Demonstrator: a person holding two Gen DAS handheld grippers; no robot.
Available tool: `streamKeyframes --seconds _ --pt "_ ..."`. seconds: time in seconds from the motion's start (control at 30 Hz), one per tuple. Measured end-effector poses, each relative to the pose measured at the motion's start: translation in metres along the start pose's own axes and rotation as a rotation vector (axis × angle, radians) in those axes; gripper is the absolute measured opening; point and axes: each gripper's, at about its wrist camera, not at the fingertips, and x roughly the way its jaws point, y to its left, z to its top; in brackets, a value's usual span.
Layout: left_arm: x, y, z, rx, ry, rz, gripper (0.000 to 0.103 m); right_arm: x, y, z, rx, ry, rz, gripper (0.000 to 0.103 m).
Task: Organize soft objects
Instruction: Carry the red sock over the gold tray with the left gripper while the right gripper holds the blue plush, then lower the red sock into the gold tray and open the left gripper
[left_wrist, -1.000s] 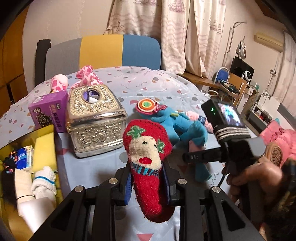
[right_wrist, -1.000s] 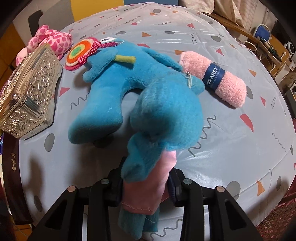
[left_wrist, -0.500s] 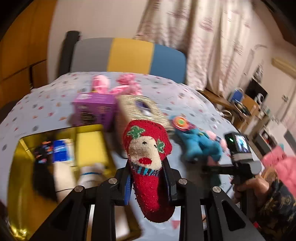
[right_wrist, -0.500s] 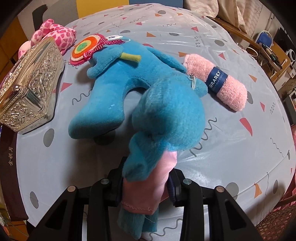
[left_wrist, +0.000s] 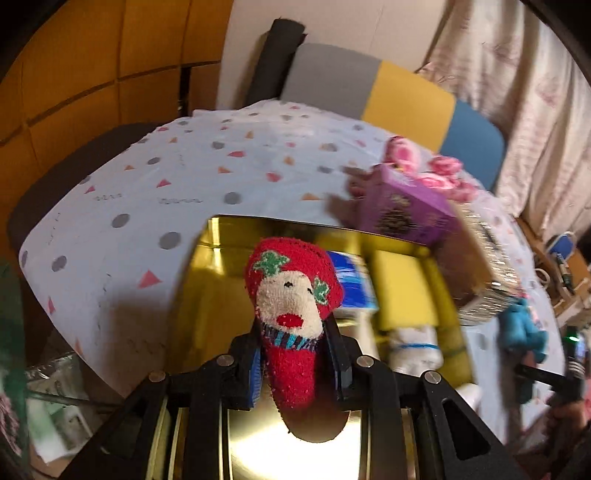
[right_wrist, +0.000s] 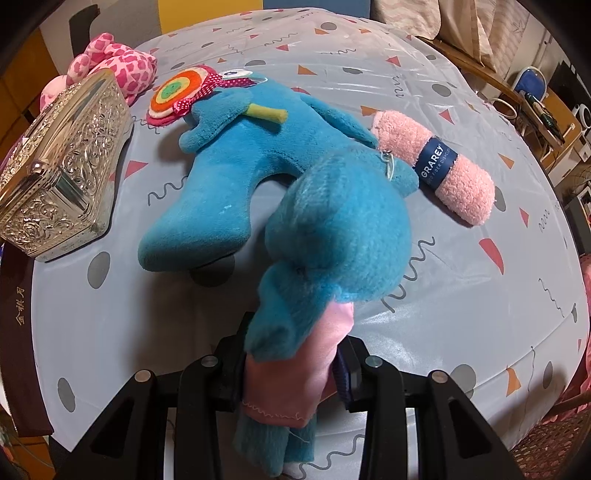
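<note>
Red sock (left_wrist: 291, 332) in left gripper (left_wrist: 293, 363) w/ gold box (left_wrist: 207, 280); blue plush (right_wrist: 314, 221) in right gripper (right_wrist: 291, 373).

Right gripper (right_wrist: 291, 363), at the bottom centre of the frame, is clamped on a pink-lined limb of a blue plush toy (right_wrist: 295, 206). The toy's body stretches up and left across the patterned tablecloth (right_wrist: 461, 295); the limb in the jaws is raised off the cloth. A round orange-and-green disc with a red dotted bow (right_wrist: 177, 94) sits at the toy's upper end. A rolled pink towel with a dark blue band (right_wrist: 436, 166) lies just right of the toy. An embossed silver box (right_wrist: 62, 173) stands at the left edge. A pink spotted plush (right_wrist: 118, 68) lies behind the box, upper left.
</note>
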Motion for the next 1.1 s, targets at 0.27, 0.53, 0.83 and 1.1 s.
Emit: streamKeyframes --seconds 0.27,0.53,0.83,1.1 --pt "0.046 0.033 0.026 -0.030 0.073 0.044 0.038 0.002 -0.003 0.002 0.001 0.000 0.005 0.037" --pt "0.075 0.039 0.037 -0.014 0.097 0.104 0.060 0.002 -0.005 0.002 0.002 0.001 0.006 0.037" --pt "0.040 0.026 0.020 0.004 0.008 0.136 0.070 0.002 -0.004 0.003 -0.014 -0.004 -0.005 0.037" --pt "0.000 -0.002 -0.013 0.017 -0.118 0.208 0.086 0.000 0.003 0.001 -0.039 -0.008 0.003 0.034"
